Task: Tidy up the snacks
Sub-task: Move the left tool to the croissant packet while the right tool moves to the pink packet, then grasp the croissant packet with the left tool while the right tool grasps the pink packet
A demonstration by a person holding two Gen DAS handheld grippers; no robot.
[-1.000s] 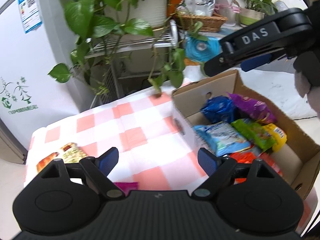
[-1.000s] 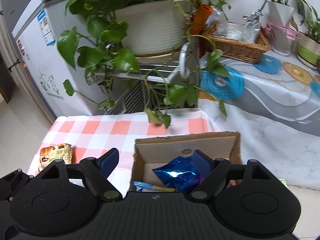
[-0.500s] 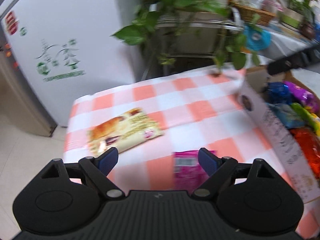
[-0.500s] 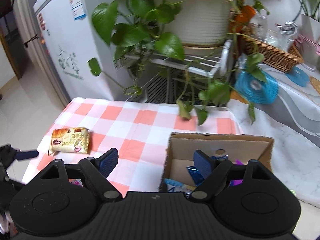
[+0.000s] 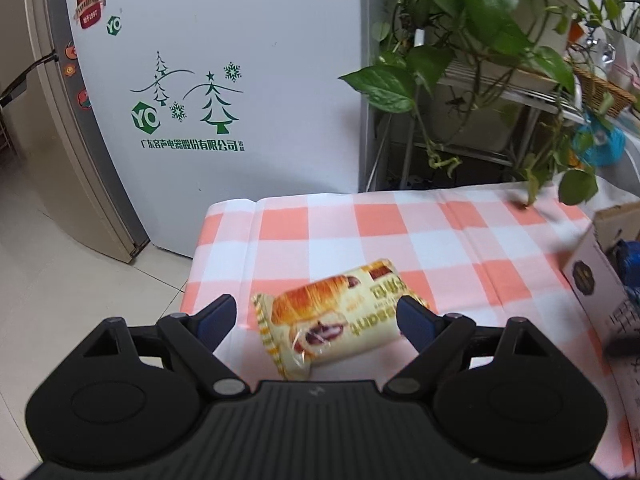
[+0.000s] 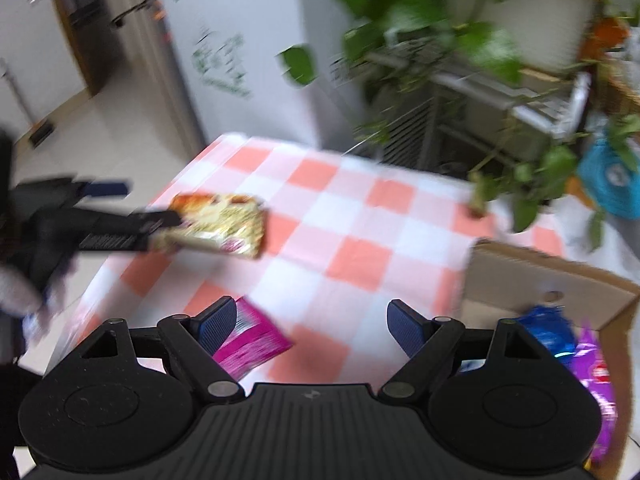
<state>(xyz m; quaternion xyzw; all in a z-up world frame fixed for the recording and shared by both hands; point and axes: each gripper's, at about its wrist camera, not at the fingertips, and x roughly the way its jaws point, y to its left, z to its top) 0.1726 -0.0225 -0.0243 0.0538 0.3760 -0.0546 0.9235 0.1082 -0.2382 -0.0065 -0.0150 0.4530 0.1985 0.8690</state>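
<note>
Item 1. Left gripper (image 5: 316,320): fingers spread wide, nothing pinched. The croissant packet (image 5: 332,316) is bracketed between the two fingers (image 5: 218,318), lying flat on the checked table (image 5: 420,240) with its long side across the gap; the right-hand finger appears to be just at the packet's end, the other apart from it. The spread stance is judged to be set for a closing pinch across the packet.

Item 2. Right gripper (image 6: 312,320): fingers spread, nothing held. A pink packet (image 6: 254,340) lies on the table just beside its left finger, partly behind it. This view is blurred, so finer contact cannot be told.

Item 3. Cardboard box (image 6: 552,276): placed beyond the right finger of either gripper, open-topped, already holding a blue packet (image 6: 548,332) and a purple packet (image 6: 596,364). It is judged to be the collecting place, the two loose packets being left to gather.
</note>
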